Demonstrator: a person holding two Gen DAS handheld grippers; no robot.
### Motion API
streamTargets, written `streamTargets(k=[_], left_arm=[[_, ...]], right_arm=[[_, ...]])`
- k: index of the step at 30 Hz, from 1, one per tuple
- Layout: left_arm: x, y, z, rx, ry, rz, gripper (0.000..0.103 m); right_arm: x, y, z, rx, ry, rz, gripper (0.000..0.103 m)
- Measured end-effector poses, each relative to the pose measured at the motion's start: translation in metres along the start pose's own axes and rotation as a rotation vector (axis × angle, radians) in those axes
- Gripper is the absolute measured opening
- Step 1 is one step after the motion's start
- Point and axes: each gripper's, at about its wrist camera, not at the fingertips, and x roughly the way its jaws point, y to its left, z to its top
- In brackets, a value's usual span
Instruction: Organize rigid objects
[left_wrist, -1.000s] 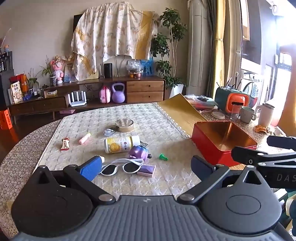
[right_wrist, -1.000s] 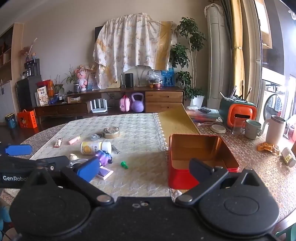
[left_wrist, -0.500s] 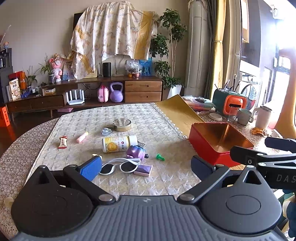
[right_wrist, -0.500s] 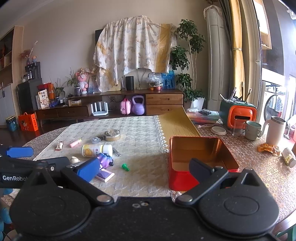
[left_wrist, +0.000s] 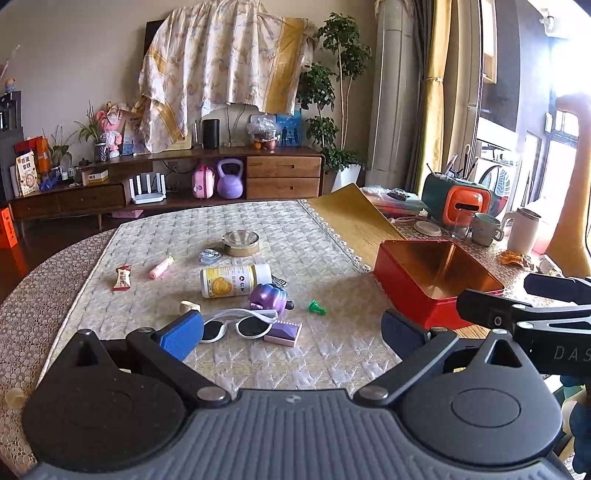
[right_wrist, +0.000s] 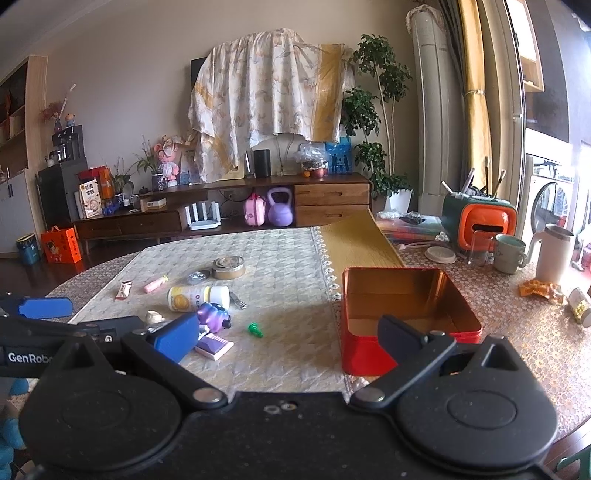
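Rigid objects sit scattered mid-frame on the quilted cloth covering the surface (left_wrist: 122, 369), none of them in the red tin (left_wrist: 436, 280) yet. Tin is open, interior bare copper, right of centre in both views.

Cluster, left wrist view:
- white-framed sunglasses (left_wrist: 236, 325) lower centre, just beside the left claw's blue fingertip
- purple flat box (left_wrist: 283, 330) touching the sunglasses' right side
- purple toy (left_wrist: 269, 297) just above them, touching the lying yellow-label bottle (left_wrist: 234, 280)
- small green cone piece (left_wrist: 317, 307) right of the toy, apart from it
- round metal tin (left_wrist: 241, 243) further up, small silver disc (left_wrist: 209, 254) just left of it
- pink tube (left_wrist: 161, 266) and red-white candy wrapper (left_wrist: 122, 282) off to the left, well apart from the cluster

Left claw (left_wrist: 291, 330): jaws wide, nothing between them, above the cloth near the sunglasses. Right claw (right_wrist: 288, 334): also wide, holding nothing, red tin behind its right finger. Each claw shows at the other view's edge.

Mugs, an orange-green holder and a white jug stand at the right edge, past the tin.
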Motion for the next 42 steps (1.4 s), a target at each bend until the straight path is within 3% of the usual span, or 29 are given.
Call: streamTargets(k=[21,25,30,42], left_arm=[[0.018,0.013,-0.002,0.016,0.018,0.029,0.103],[0.033,0.028,-0.004,0.002,0.052,0.036,0.103],[0.058,0.049,-0.004,0.034,0.066,0.108,0.103],[0.122,0.096,-0.003,-0.022,0.143,0.168,0.103]], right_arm=[[0.016,0.008,-0.001,-0.039,0.021,0.017,0.103],[0.032,0.006,0.003,-0.06,0.042,0.043,0.103],[0.057,0.002,0.008,-0.096,0.082,0.088,0.102],[0.125,-0.001,0.009,-0.189,0.166,0.119,0.092]])
